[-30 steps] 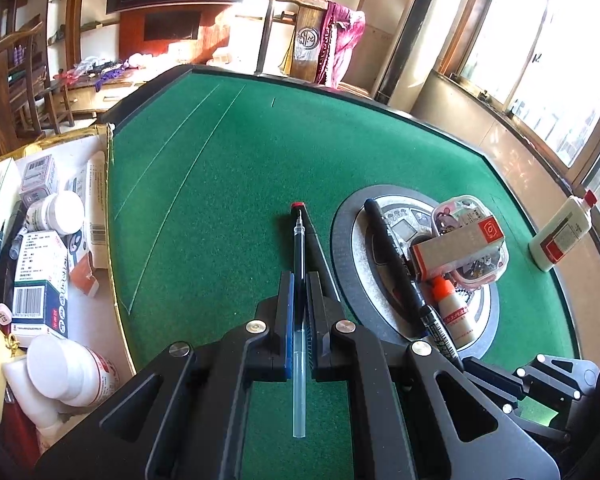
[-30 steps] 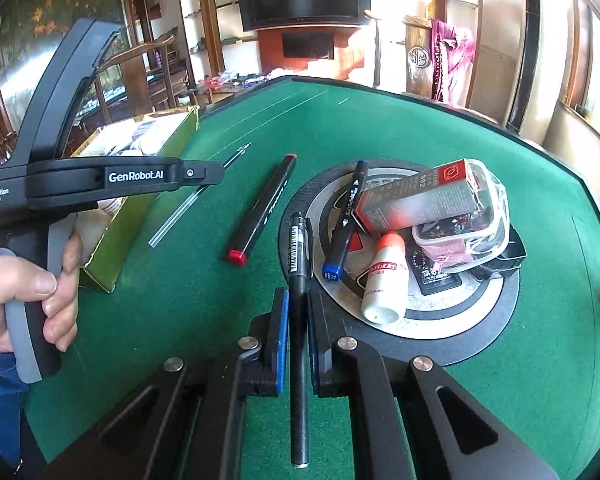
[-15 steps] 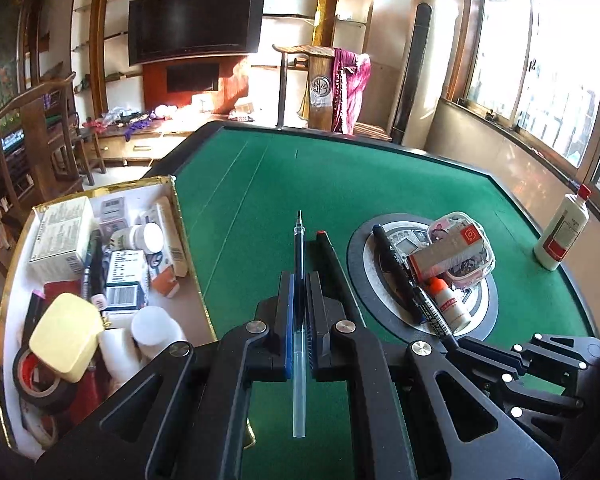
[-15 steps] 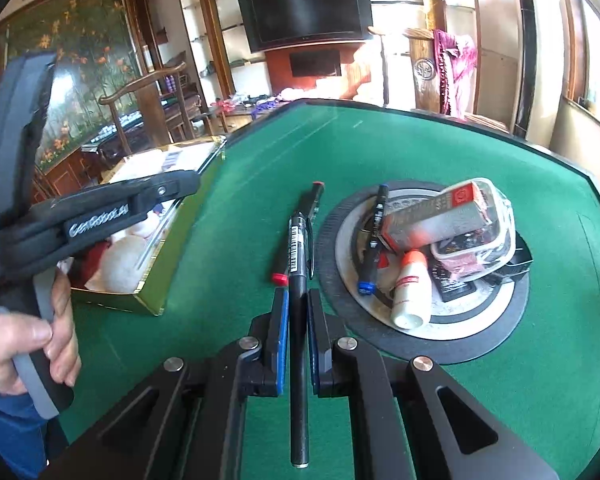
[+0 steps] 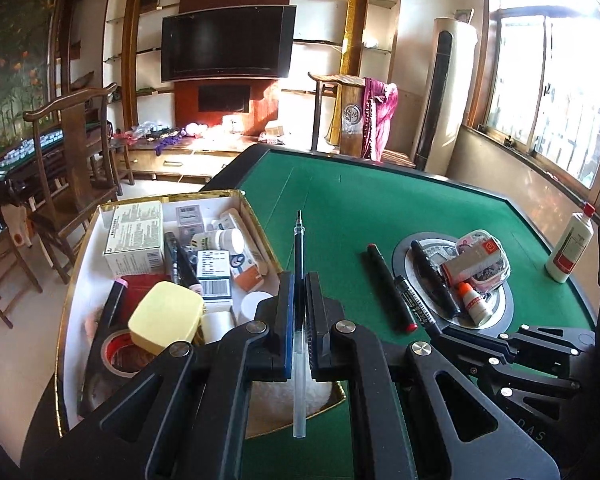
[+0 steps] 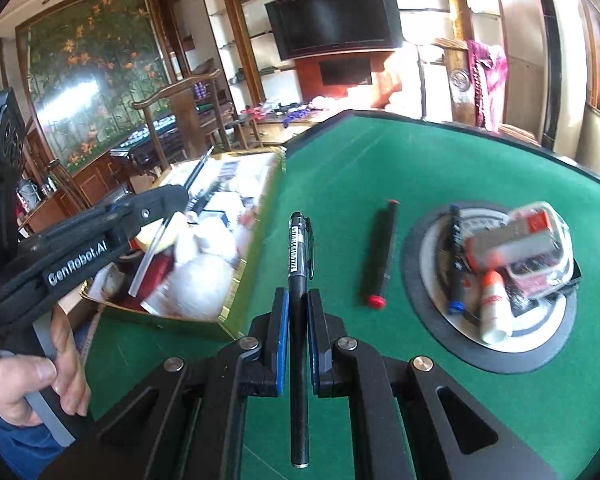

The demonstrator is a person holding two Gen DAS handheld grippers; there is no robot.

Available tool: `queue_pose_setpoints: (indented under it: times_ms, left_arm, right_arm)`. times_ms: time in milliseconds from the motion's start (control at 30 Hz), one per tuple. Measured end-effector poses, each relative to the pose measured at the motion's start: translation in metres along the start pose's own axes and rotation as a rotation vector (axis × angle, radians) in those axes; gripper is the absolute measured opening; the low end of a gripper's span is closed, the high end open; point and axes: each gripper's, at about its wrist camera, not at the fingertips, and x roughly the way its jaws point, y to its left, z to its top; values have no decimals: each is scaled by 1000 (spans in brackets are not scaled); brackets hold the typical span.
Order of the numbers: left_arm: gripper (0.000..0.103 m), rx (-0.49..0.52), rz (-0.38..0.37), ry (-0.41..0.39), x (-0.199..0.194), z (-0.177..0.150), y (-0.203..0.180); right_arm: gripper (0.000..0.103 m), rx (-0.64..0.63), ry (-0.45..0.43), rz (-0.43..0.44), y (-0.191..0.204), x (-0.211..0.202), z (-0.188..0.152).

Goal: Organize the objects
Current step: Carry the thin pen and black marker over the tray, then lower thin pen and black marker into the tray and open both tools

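Observation:
My left gripper (image 5: 298, 280) is shut on a thin clear pen refill (image 5: 299, 280), held above the near right corner of the gold-rimmed box (image 5: 260, 222). My right gripper (image 6: 298, 296) is shut on a black pen (image 6: 299, 248), which hangs over the green felt just right of the gold-rimmed box (image 6: 260, 240). The left gripper (image 6: 140, 212) shows in the right wrist view above the box, with a hand (image 6: 16, 376) on its grip. A black marker with a red cap (image 6: 380, 256) lies on the felt between the box and the round centre plate (image 6: 428, 248).
The box holds medicine cartons (image 5: 134, 238), bottles, a yellow case (image 5: 166, 318) and tape. The centre plate (image 5: 404, 250) carries a black marker, a small white bottle (image 5: 474, 304), a carton and a clear container. A white bottle (image 5: 571, 246) stands at the table's right edge.
Both grippers have risen and swung left towards the box, each with its pen. The box now fills the left of both views; the left gripper stands over it.

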Motion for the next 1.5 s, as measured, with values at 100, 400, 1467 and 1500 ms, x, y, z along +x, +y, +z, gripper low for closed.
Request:
queue_pose_setpoints:
  times_ms: [100, 400, 1467, 1500]
  left_arm:
    - [5, -21, 11, -6, -5, 0, 15]
    - [5, -86, 73, -28, -14, 1, 65]
    - [5, -163, 146, 45, 19, -13, 126]
    - [5, -164, 148, 48, 20, -13, 126]
  right_arm:
    - [7, -18, 3, 22, 16, 8, 7]
    - [7, -66, 26, 71, 61, 43, 33]
    - [7, -94, 147, 95, 104, 136, 65]
    - [7, -96, 150, 94, 105, 137, 65]
